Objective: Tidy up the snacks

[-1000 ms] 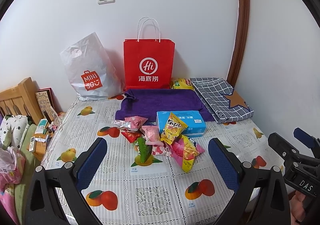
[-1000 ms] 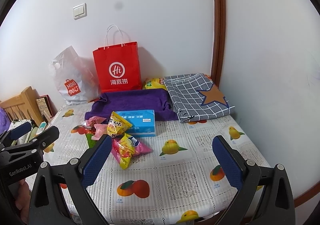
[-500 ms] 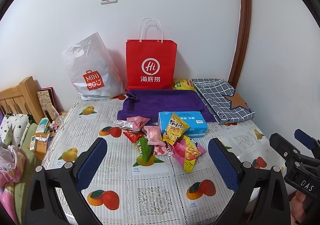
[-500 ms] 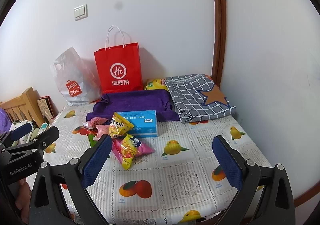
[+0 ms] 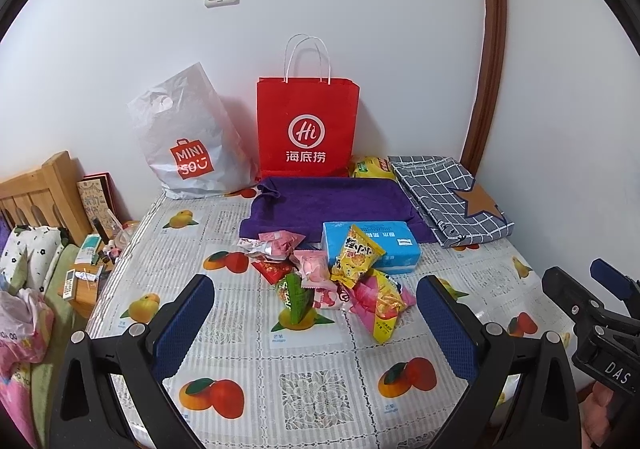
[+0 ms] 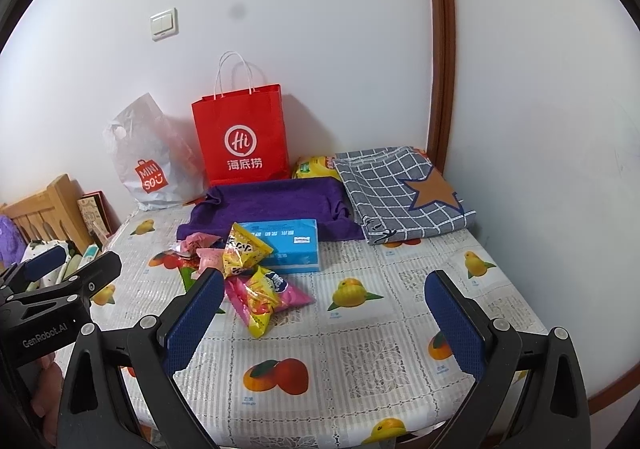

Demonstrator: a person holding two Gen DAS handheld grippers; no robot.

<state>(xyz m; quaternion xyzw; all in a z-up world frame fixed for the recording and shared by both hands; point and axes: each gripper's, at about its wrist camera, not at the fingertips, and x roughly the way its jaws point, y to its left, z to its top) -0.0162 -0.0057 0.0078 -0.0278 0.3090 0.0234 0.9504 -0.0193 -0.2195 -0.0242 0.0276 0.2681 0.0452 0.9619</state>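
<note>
A pile of snack packets (image 5: 332,277) lies mid-table, in front of a blue tissue box (image 5: 384,245). In it are a yellow packet (image 5: 357,255), a pink-and-yellow packet (image 5: 380,303), a green packet (image 5: 297,295) and pink packets (image 5: 280,243). My left gripper (image 5: 314,285) hovers open just short of the pile, holding nothing. My right gripper (image 6: 324,281) is open and empty too, with the pile (image 6: 252,281) by its left finger. Each gripper shows in the other's view: the right one (image 5: 578,271), the left one (image 6: 86,257).
A red paper bag (image 5: 307,129) and a white plastic bag (image 5: 188,141) stand against the back wall. A purple towel (image 5: 332,207), grey checked cloth (image 5: 448,201) and yellow pack (image 5: 370,167) lie behind. The fruit-print tablecloth (image 5: 312,389) ends left at a cluttered bedside (image 5: 84,269).
Both views have shifted slightly, so the grippers drifted a little. The snacks and bags have not moved, and both grippers stay open.
</note>
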